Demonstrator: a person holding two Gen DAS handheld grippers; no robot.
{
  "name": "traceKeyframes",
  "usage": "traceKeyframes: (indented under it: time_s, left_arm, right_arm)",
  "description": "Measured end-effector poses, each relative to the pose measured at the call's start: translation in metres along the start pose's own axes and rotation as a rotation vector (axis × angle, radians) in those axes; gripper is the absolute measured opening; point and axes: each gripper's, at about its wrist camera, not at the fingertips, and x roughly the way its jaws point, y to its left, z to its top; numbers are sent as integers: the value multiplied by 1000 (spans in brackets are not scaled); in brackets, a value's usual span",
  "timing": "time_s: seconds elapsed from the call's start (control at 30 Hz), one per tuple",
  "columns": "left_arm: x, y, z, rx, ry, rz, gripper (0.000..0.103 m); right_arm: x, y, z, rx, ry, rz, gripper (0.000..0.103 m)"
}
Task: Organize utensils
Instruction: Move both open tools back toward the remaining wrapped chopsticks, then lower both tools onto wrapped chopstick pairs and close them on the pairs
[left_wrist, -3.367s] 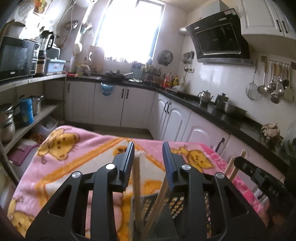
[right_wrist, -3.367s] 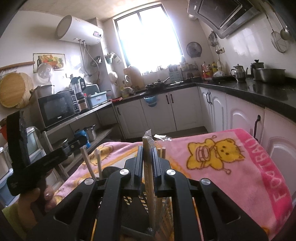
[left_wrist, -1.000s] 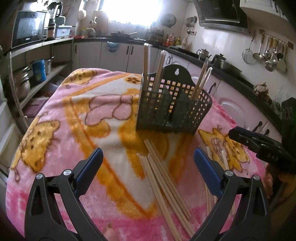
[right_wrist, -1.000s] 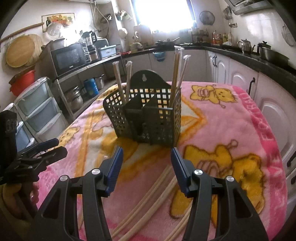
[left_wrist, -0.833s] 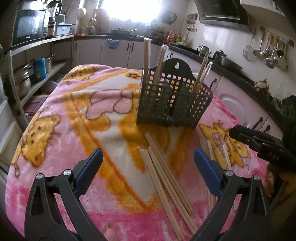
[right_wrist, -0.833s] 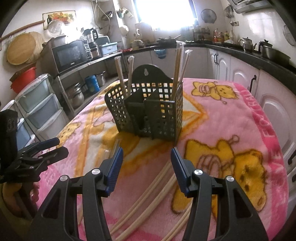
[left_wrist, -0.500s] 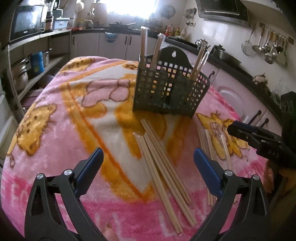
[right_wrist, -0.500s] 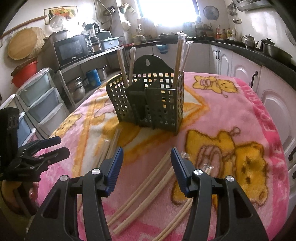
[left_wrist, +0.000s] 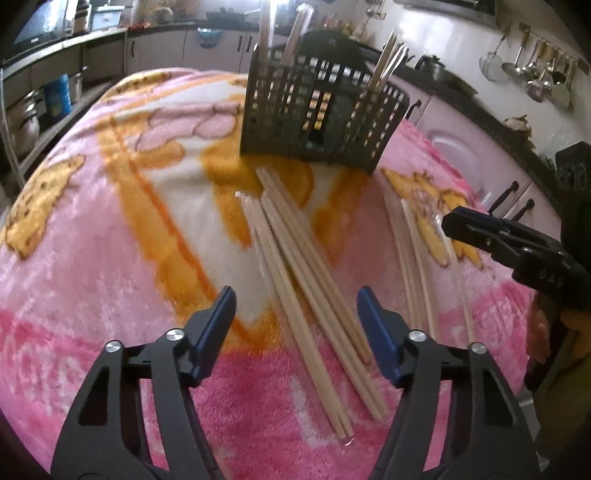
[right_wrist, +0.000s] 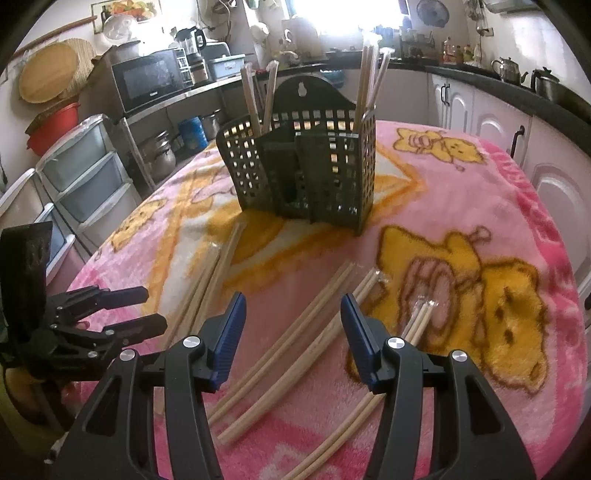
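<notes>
Two tools hang low over the pink blanket: your left tool (left_wrist: 296, 325) is closing with loose chopsticks (left_wrist: 314, 306) lying between its pads, not yet pinched; your right tool (right_wrist: 291, 332) stands half open, empty, straddling another chopstick pair (right_wrist: 295, 354). Beyond, the basket (right_wrist: 303, 166) waits upright, some sticks already standing inside.

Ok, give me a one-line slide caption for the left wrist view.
Left tongs closing over loose chopsticks on the pink blanket, in front of the black utensil basket.
</notes>
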Motion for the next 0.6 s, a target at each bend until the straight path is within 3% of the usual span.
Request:
traceKeyframes:
  time_s: [0.07, 0.6]
  left_arm:
    - [3, 3, -2, -7, 13, 9, 49]
    - [30, 12, 25, 1, 70, 49, 37]
  right_arm:
    - [3, -1, -3, 3, 10, 3, 51]
    - [33, -7, 8, 26, 87, 2, 47]
